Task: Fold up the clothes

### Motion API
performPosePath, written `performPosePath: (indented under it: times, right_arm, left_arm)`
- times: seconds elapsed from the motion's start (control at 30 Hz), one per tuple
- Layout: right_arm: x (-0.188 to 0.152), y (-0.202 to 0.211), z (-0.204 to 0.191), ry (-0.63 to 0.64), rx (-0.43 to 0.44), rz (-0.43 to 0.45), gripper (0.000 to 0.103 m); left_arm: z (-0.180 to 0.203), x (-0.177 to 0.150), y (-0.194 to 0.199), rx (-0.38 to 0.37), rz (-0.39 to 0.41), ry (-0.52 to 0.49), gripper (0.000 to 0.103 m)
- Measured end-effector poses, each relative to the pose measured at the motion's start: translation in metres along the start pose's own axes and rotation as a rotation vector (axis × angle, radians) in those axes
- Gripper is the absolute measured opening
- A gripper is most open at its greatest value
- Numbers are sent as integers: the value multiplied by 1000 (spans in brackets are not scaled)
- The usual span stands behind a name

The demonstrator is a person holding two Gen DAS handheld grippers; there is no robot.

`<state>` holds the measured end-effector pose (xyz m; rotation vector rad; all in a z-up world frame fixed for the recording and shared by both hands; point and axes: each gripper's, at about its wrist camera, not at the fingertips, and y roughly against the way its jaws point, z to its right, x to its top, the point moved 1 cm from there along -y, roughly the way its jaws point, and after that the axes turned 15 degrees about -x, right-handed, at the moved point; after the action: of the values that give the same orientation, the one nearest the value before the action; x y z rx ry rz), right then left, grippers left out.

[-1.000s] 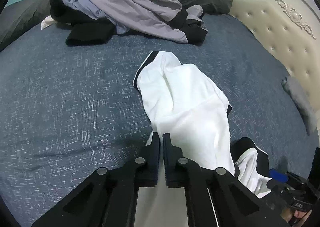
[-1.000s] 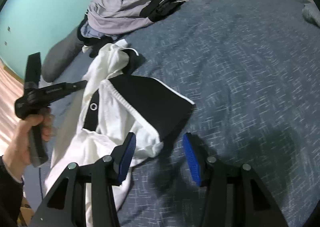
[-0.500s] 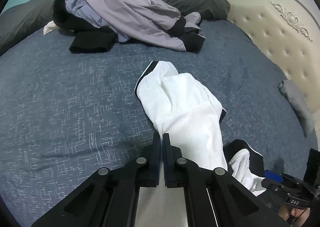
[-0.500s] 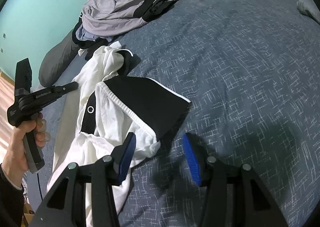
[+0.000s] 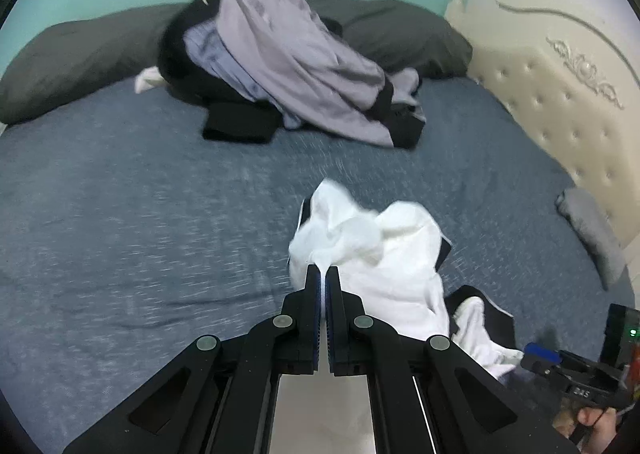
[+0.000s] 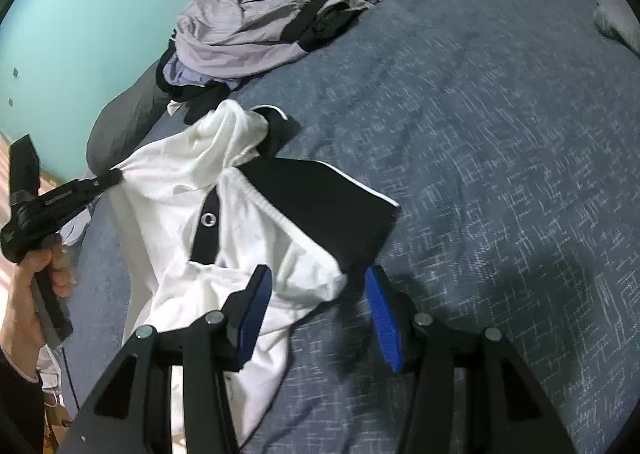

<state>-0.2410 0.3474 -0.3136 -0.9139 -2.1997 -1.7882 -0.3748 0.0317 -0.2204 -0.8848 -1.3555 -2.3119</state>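
garment: white shirt with black panels (image 6: 224,213), spread on the blue-grey bedspread (image 6: 500,141); in the right wrist view it runs from 6 o'clock up to 11 o'clock.
left gripper (image 5: 323,274): jaws clamped together on a pinch of the white cloth; in the right wrist view the fabric is pulled to a taut point at its tips, at 9 o'clock.
right gripper (image 6: 316,294): jaws about half open, nothing between the pads; blue pads straddle the lower edge of the black panel, not touching that I can tell.
handling: light, limp, thin knit. Will drape and bunch, no stiffness, no fragility. 1 pinch point makes it sag and twist.
where to grab: hem or seam edge, or the black panel corner at 3 o'clock; 2 spaced grips should keep it flat.
containers: none in view. Unfolded pile of lilac and black clothes (image 5: 288,65) sits at 12 o'clock against dark pillows (image 5: 80,53).
risk: thin cloth could slip from the pinch under tension.
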Motion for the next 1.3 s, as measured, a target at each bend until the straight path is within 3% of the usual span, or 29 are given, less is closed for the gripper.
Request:
performPosePath:
  times: [0.37, 0.6, 0.77, 1.0, 1.2, 1.3]
  right_arm:
    - [5, 27, -21, 28, 15, -2, 50]
    - [4, 24, -37, 60, 5, -47, 50]
    - [3, 19, -48, 92, -4, -70, 50]
    - [8, 11, -55, 135, -21, -77, 50]
    - [16, 10, -49, 121, -2, -66, 50]
    - [23, 14, -48, 96, 21, -48, 50]
  left_arm:
    - [-19, -38, 113, 91, 71, 40, 2]
    - [-55, -83, 162, 161, 66, 143, 2]
    - [-74, -114, 177, 180, 41, 184, 2]
    - [-89, -137, 153, 146, -47, 248, 3]
    - [-86, -121, 156, 135, 11, 266, 20]
    - [-82, -109, 150, 123, 28, 274, 38]
